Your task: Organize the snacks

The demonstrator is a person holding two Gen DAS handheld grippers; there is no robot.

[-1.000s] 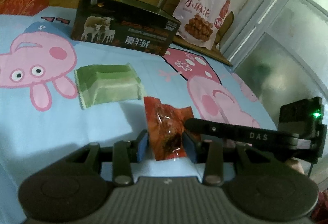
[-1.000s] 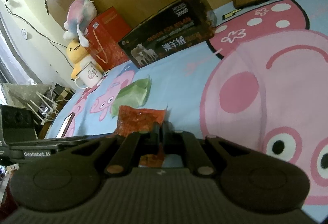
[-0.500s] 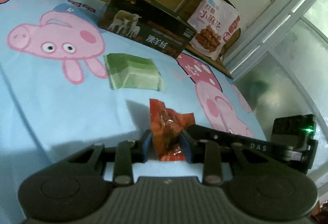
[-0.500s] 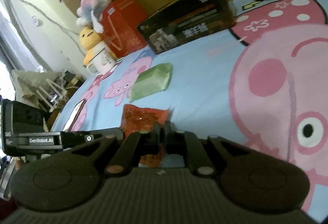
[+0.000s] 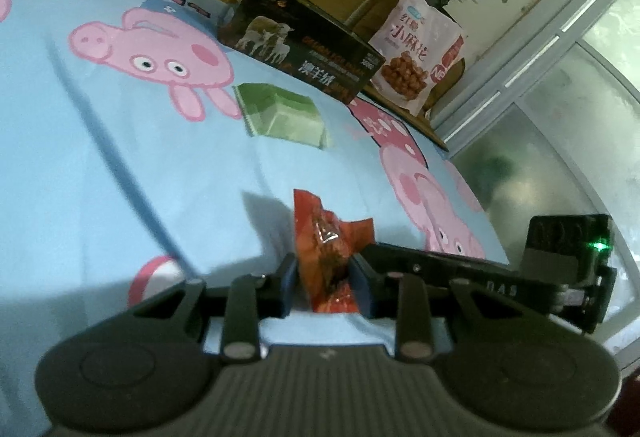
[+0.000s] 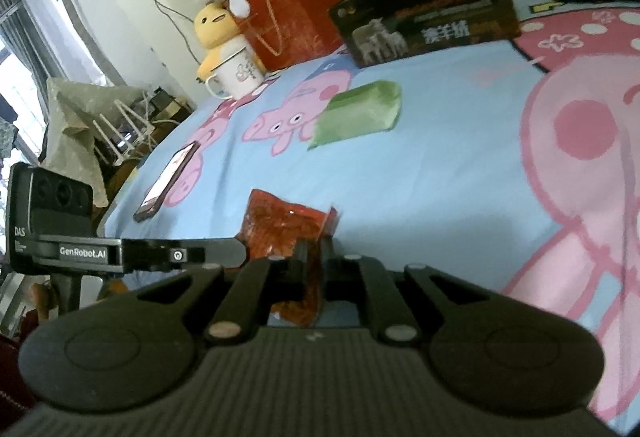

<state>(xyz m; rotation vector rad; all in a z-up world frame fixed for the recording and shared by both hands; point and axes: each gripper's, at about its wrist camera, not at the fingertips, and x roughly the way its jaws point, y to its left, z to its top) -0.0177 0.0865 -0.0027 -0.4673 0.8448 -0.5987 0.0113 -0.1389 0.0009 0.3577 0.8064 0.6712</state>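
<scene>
Blue pig-print sheet (image 5: 120, 177); both grippers' fingers (image 5: 289, 277) clamp red snack packet (image 5: 326, 245).

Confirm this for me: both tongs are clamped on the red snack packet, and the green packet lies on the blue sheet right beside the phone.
Not quite. The left tongs and right tongs do both clamp the red snack packet, and the green packet lies on the blue sheet. But the right wrist view shows it well apart from the phone, nearer the dark sheep box.

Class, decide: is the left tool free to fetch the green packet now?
Probably not: the left tool is shut on the red packet, though bare sheet leads to the green packet.
</scene>
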